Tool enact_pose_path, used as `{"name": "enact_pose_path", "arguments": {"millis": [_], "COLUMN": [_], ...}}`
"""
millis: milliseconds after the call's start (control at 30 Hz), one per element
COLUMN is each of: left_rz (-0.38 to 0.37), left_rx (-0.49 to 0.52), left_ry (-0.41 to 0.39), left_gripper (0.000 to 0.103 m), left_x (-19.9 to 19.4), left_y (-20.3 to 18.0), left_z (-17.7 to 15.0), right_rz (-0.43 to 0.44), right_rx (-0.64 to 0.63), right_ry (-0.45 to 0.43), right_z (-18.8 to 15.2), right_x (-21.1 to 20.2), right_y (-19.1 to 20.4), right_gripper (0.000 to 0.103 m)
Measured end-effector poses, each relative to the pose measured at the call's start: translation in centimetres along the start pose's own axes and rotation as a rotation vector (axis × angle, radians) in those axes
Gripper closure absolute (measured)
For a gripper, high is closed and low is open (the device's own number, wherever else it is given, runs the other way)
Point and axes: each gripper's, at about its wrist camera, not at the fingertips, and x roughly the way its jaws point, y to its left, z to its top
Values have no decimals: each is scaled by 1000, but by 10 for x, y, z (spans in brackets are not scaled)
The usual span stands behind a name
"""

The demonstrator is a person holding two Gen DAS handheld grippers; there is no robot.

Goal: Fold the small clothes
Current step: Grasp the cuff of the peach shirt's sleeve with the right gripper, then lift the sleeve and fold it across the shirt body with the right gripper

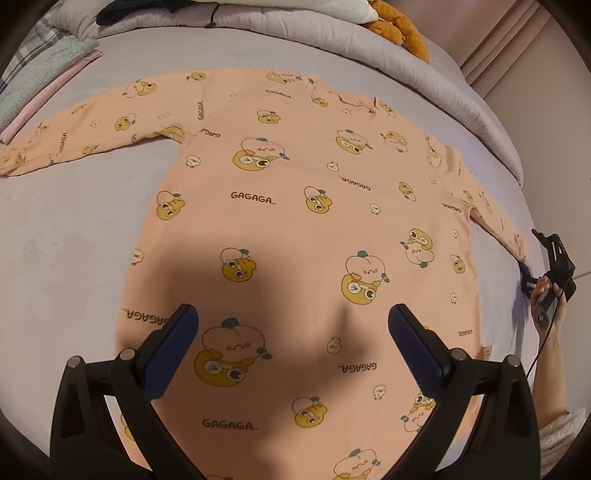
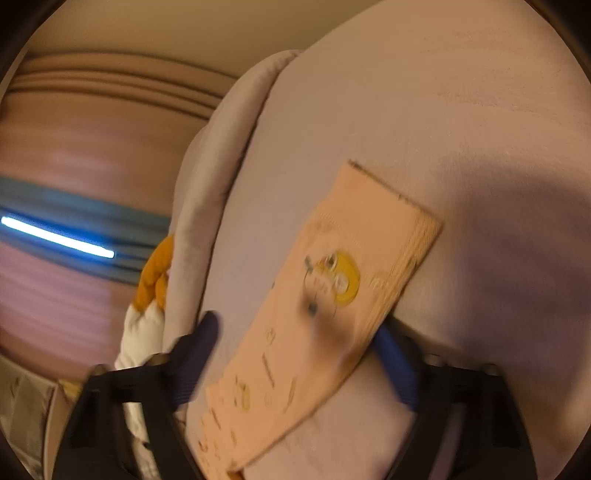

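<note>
A small peach top (image 1: 295,229) with a cartoon print lies flat and spread on the bed (image 1: 66,236), front side up, with both sleeves stretched out to the sides. The right sleeve (image 2: 332,295) reaches toward the edge of the bed, and its cuff lies between the jaws of the right gripper (image 2: 299,354). These jaws stand partly open and the pads do not seem to press the cloth, although the picture is blurred. The left gripper (image 1: 293,325) hovers over the lower part of the top, its jaws wide and holding nothing. It seems that the first fold, bringing the sleeve in, is not yet made. The risk is that the right gripper takes only the upper layer of the cuff, or takes also the sheet below; then the sleeve could slip out, or the whole top could be dragged and wrinkle. A folded blanket (image 1: 48,74) and a plush toy (image 1: 399,26) lie well apart from the top.
</note>
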Motion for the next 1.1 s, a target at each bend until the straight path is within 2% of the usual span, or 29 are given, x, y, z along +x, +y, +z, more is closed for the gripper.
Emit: {"name": "enact_pose_path", "arguments": {"millis": [67, 100, 167, 233, 300, 400, 500, 667, 800, 933, 1100], "left_rz": [4, 4, 7, 9, 7, 7, 0, -15, -29, -34, -24], "left_rx": [3, 2, -2, -5, -4, -1, -6, -31, -58, -95, -149], "left_ry": [4, 6, 10, 11, 5, -9, -24, -55, -88, -122, -137], "left_gripper": [0, 0, 0, 0, 0, 0, 0, 0, 0, 0, 0], "left_x": [3, 4, 6, 7, 6, 2, -4, -20, -36, -50, -59], "left_y": [1, 1, 3, 6, 7, 10, 14, 30, 46, 69, 99], "left_z": [1, 2, 3, 4, 5, 6, 5, 1, -1, -8, -15], "right_rz": [-11, -22, -48, -88, -83, -95, -71, -21, 12, 36, 42], "right_rx": [8, 6, -5, -10, -6, -78, -174, -379, -565, -731, -923], "right_ry": [0, 0, 0, 2, 3, 9, 23, 53, 88, 123, 191], "right_z": [3, 4, 4, 1, -1, -1, -6, -36, -82, -143, -229], "right_x": [3, 4, 3, 11, 10, 8, 3, -7, -6, 1, 28], "right_y": [-3, -5, -8, -5, -2, 19, 57, 146, 225, 284, 328], "right_gripper": [49, 54, 80, 94, 95, 95, 95, 95, 95, 95, 95]}}
